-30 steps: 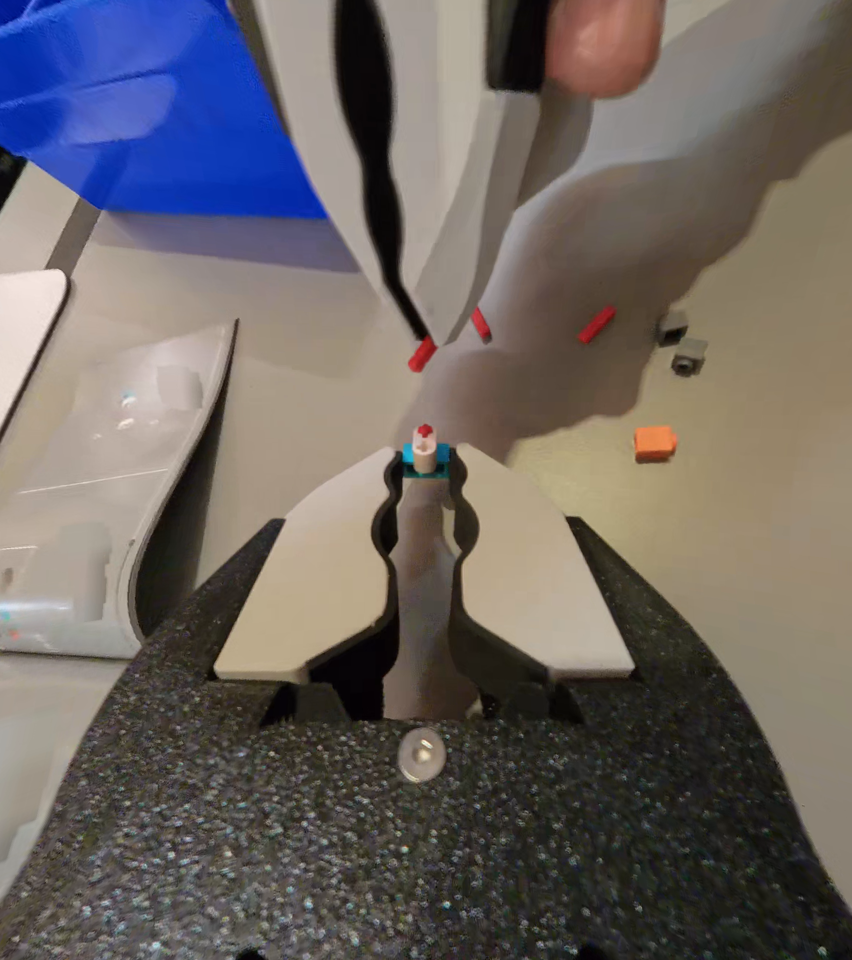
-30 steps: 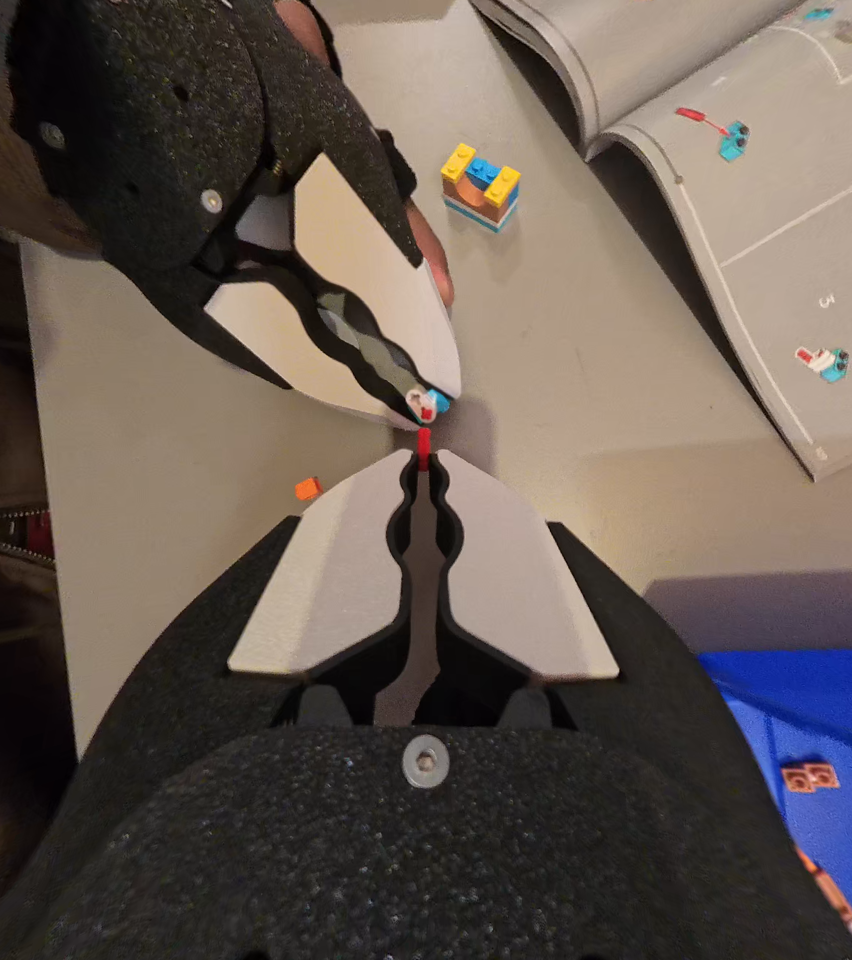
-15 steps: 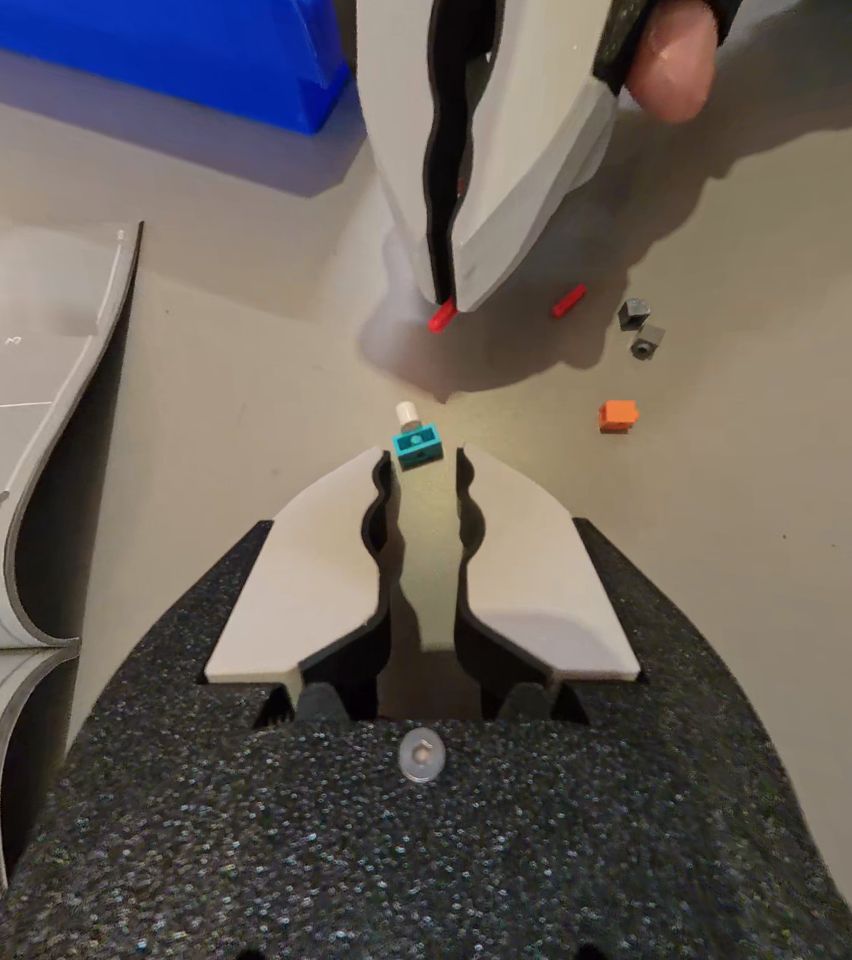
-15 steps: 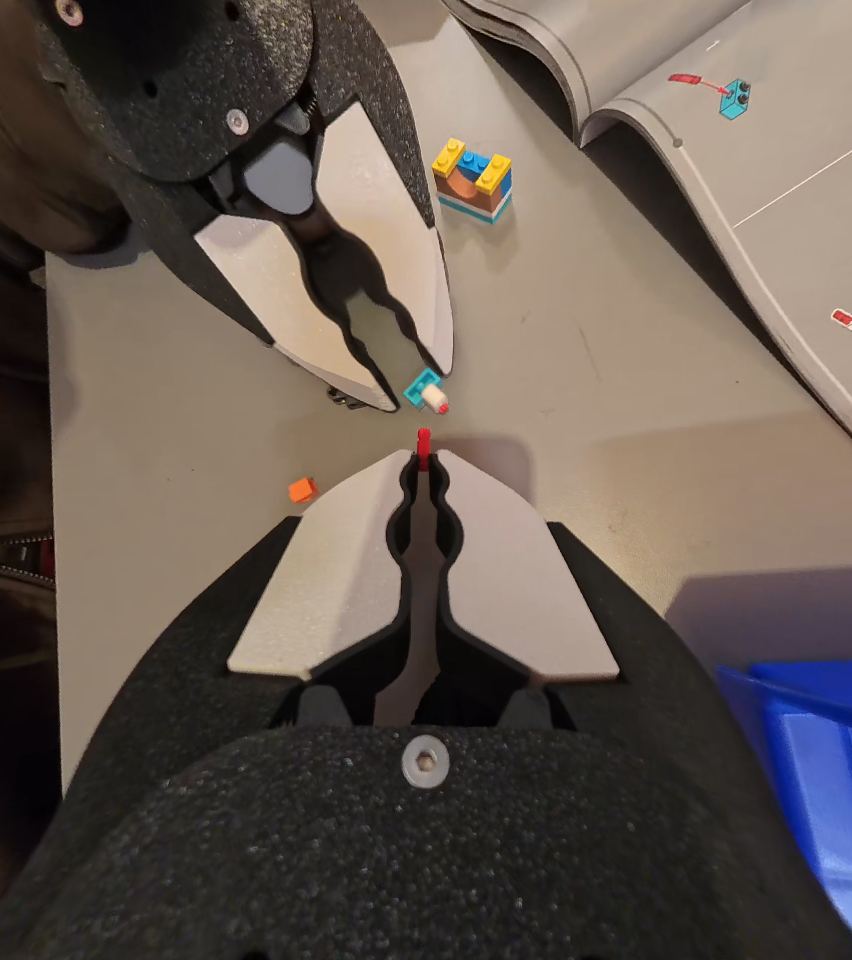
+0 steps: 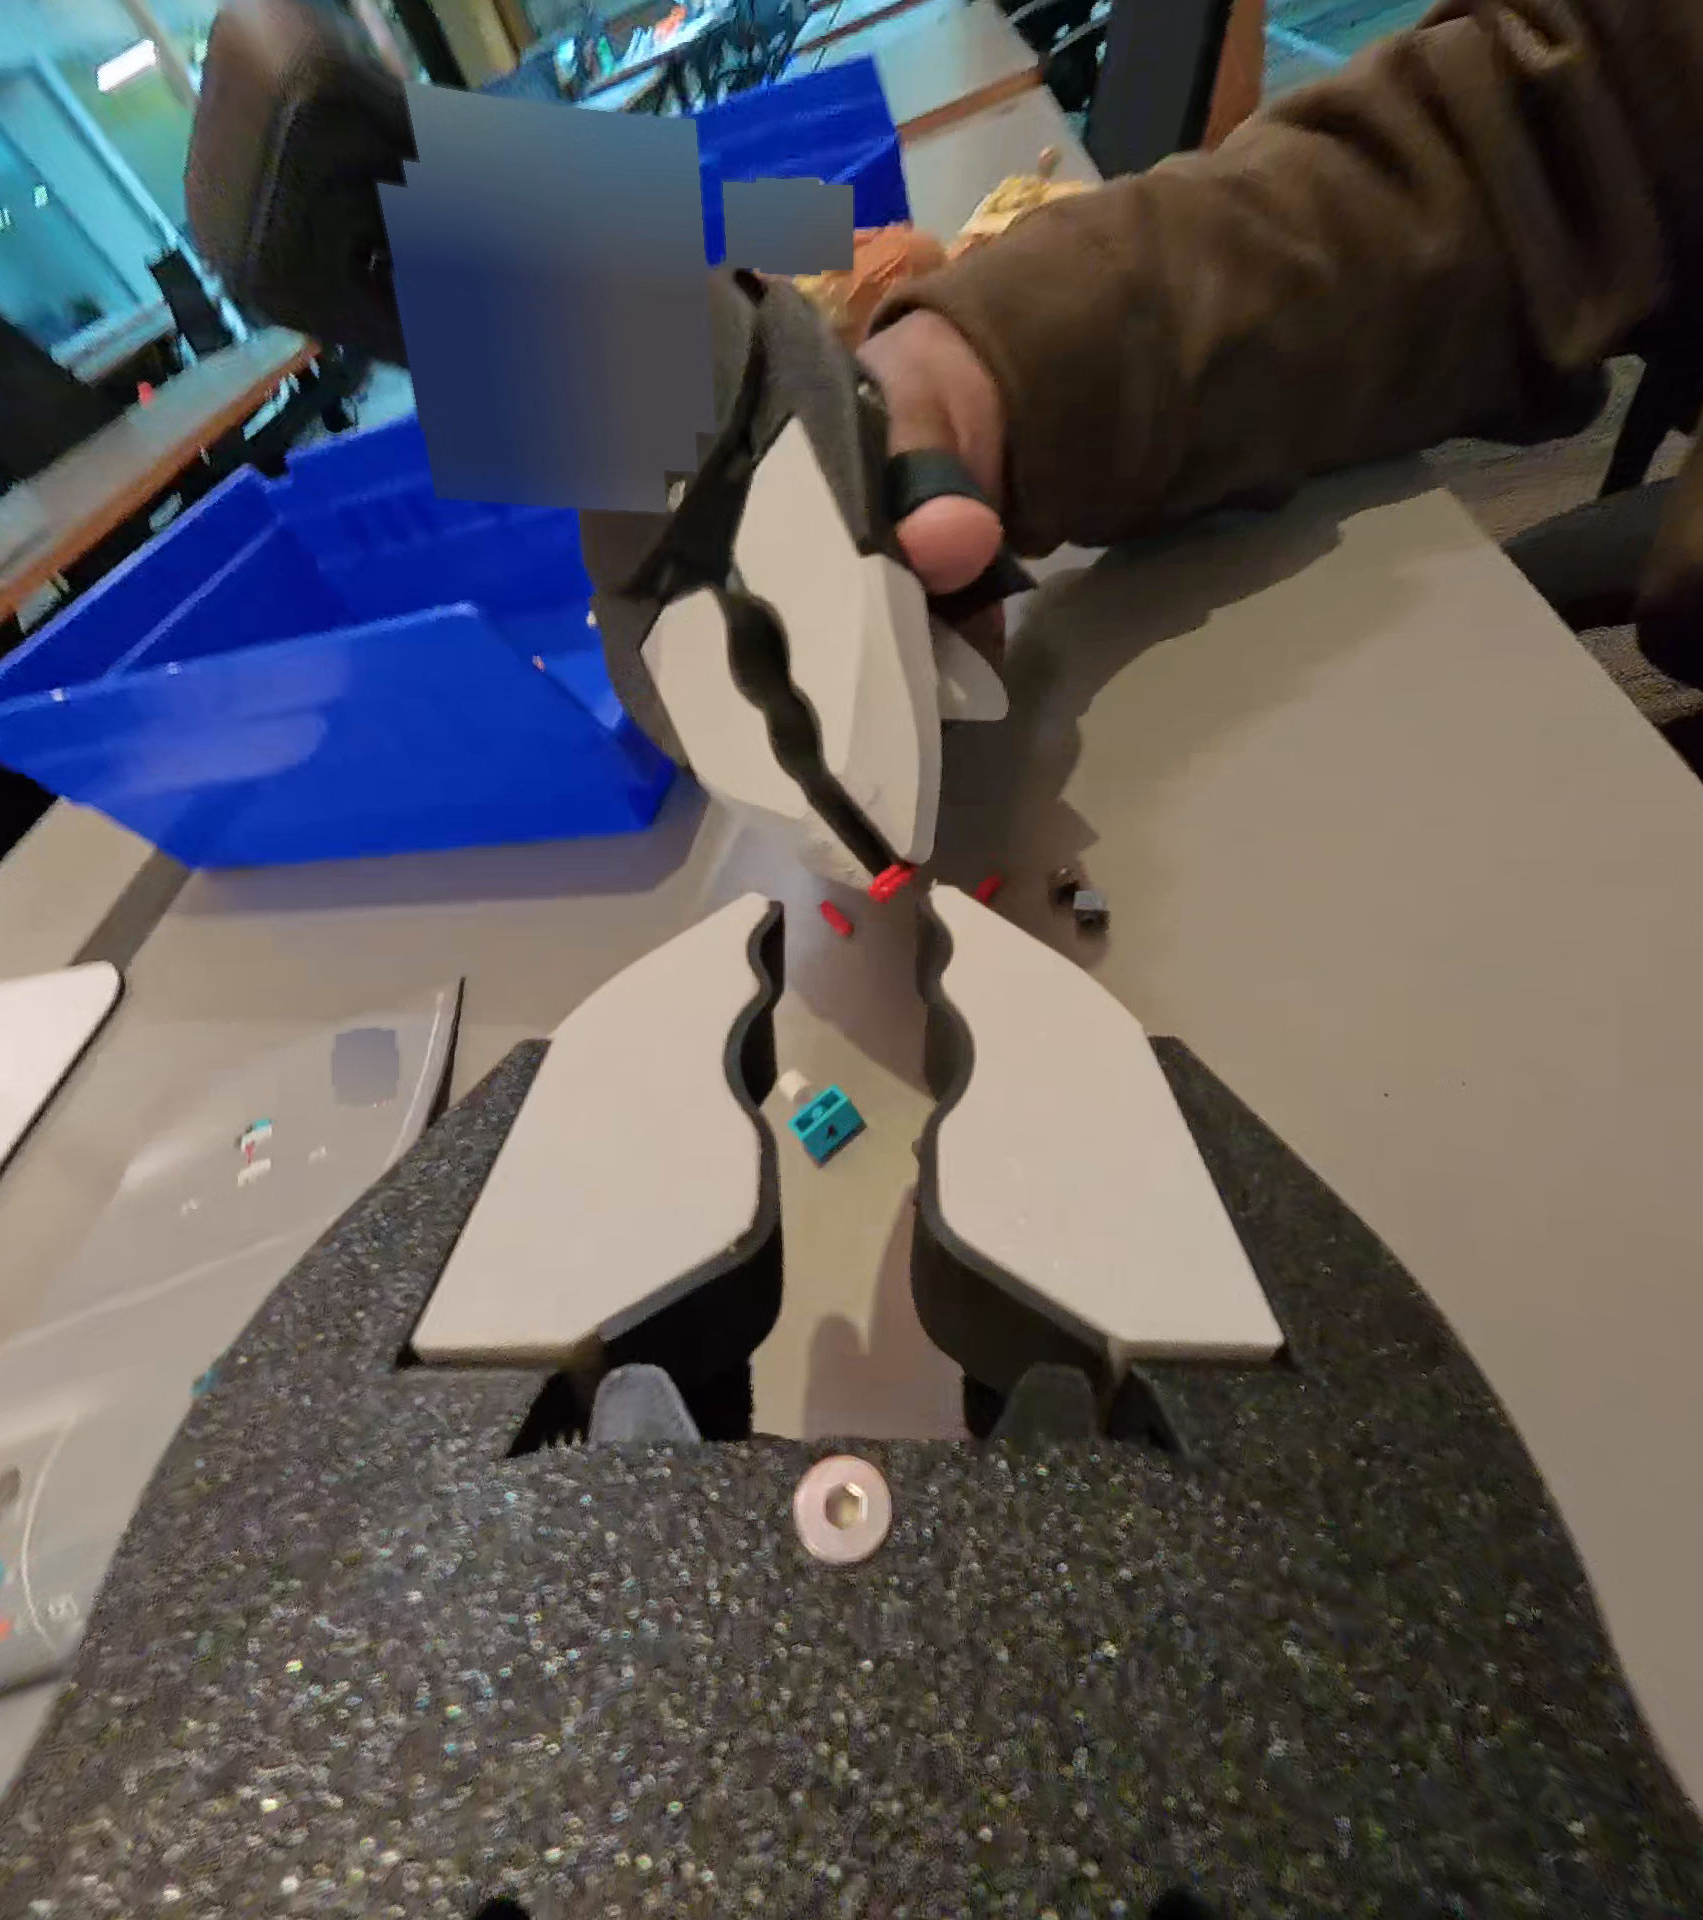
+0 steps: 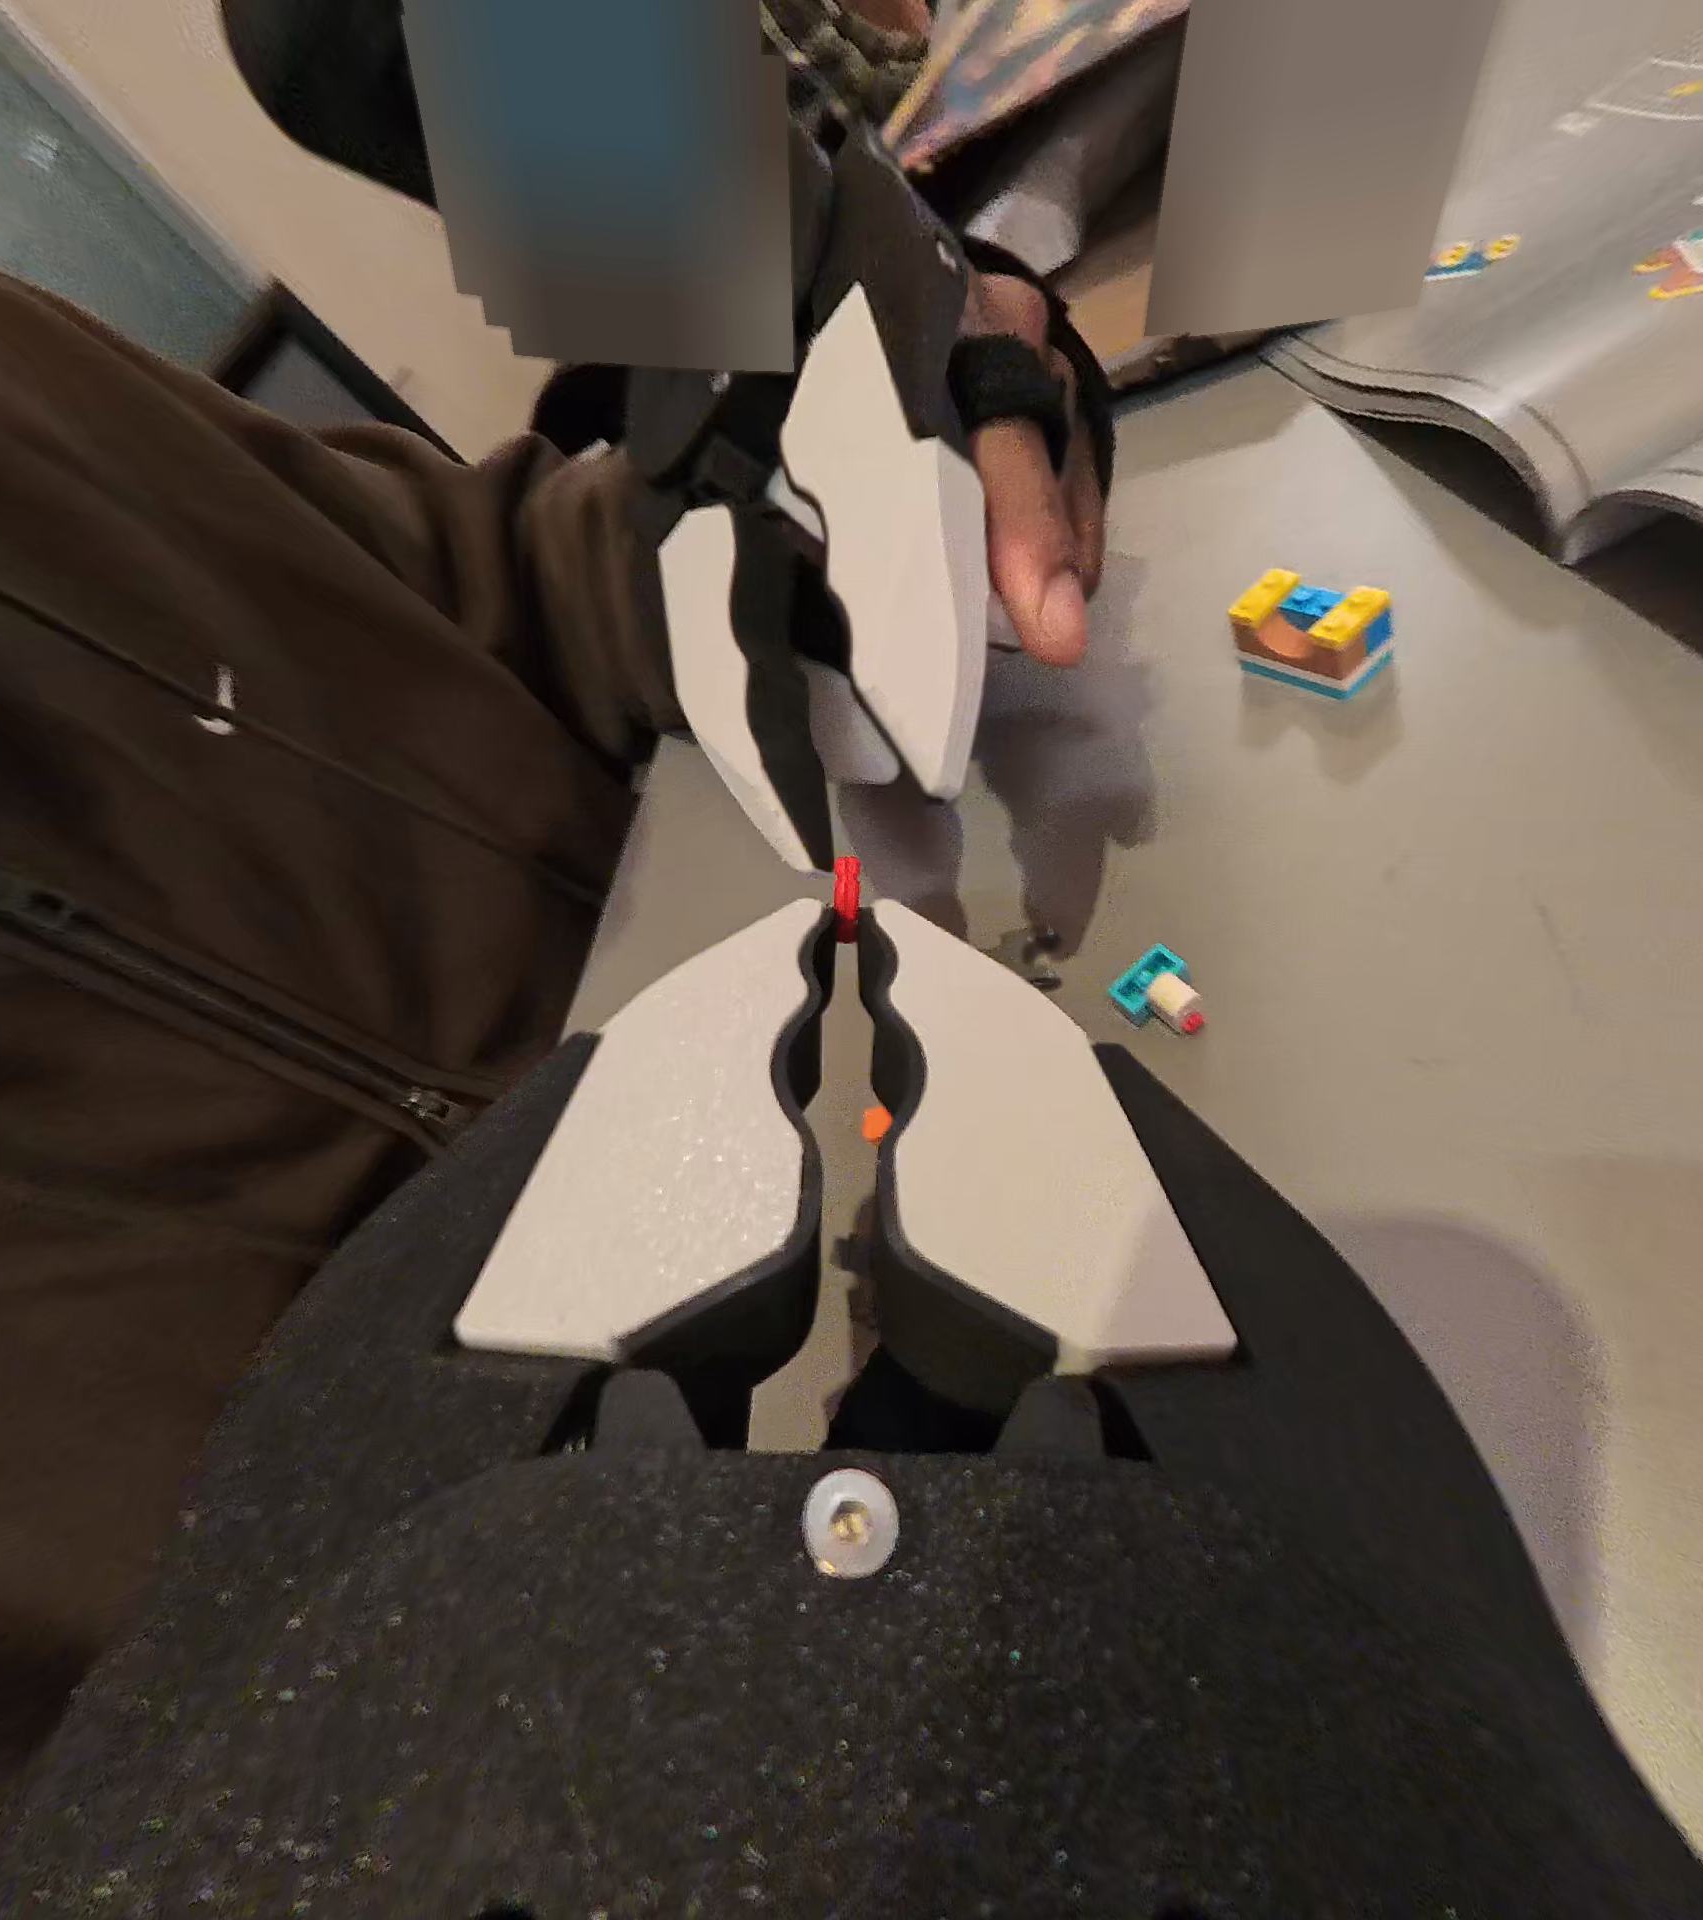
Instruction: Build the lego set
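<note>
My right gripper (image 6: 845, 916) is shut on a small red pin (image 6: 845, 891) that sticks out past its tips. It is held above the table. My left gripper (image 5: 853, 902) is open and empty, its tips level with the red pin (image 5: 891, 881) and just short of it. It also shows in the right wrist view (image 6: 878, 826), close to the pin. A teal brick with a white cylinder (image 5: 826, 1122) lies on the table below my left fingers. In the right wrist view this brick (image 6: 1153, 987) lies on its side, to the right of my right gripper.
Two loose red pins (image 5: 836, 916) and dark grey pieces (image 5: 1086, 906) lie beyond my left tips. An orange piece (image 6: 875, 1122) lies under my right gripper. A small yellow, blue and brown build (image 6: 1309, 634), an open booklet (image 6: 1657, 395) and a blue bin (image 5: 307, 686) stand around. The tips of both grippers are at nearly the same place.
My left gripper let go of the teal brick, which now lies on the table, opened wider and rose. My right gripper rose too, still holding the red pin.
</note>
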Tool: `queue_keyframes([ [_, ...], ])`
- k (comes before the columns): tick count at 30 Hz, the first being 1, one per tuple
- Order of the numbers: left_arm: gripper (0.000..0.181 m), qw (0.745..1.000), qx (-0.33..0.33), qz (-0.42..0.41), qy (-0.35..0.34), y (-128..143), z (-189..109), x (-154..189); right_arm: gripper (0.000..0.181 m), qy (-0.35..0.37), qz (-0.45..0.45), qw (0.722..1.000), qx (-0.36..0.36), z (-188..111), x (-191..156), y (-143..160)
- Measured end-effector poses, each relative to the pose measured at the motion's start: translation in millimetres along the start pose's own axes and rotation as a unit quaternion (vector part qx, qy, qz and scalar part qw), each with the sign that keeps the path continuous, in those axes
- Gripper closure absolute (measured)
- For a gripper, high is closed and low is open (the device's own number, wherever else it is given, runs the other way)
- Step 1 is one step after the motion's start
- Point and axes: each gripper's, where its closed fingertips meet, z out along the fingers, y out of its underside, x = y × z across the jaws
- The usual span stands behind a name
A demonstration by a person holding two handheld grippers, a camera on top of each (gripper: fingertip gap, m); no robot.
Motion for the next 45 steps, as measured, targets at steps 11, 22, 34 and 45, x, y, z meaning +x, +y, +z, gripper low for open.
queue_keyframes([
  [11, 0.170, 0.994, 0.058, 0.089, 0.015, -17, -4, 15, 0.178, -0.090, 0.023, 0.995, 0.027, 3, -21, -6],
  [22, 0.177, 0.995, 0.041, 0.080, 0.040, -13, -3, 22, 0.176, -0.075, -0.003, 0.997, 0.023, 7, -18, -4],
  [34, 0.178, 0.964, 0.102, -0.245, 0.028, -21, -10, -20, 0.164, 0.188, -0.295, 0.930, 0.110, -19, -3, -43],
  [45, 0.177, 0.916, 0.126, -0.378, 0.052, -13, -6, -28, 0.175, 0.320, -0.375, 0.869, 0.046, -7, 17, -37],
])
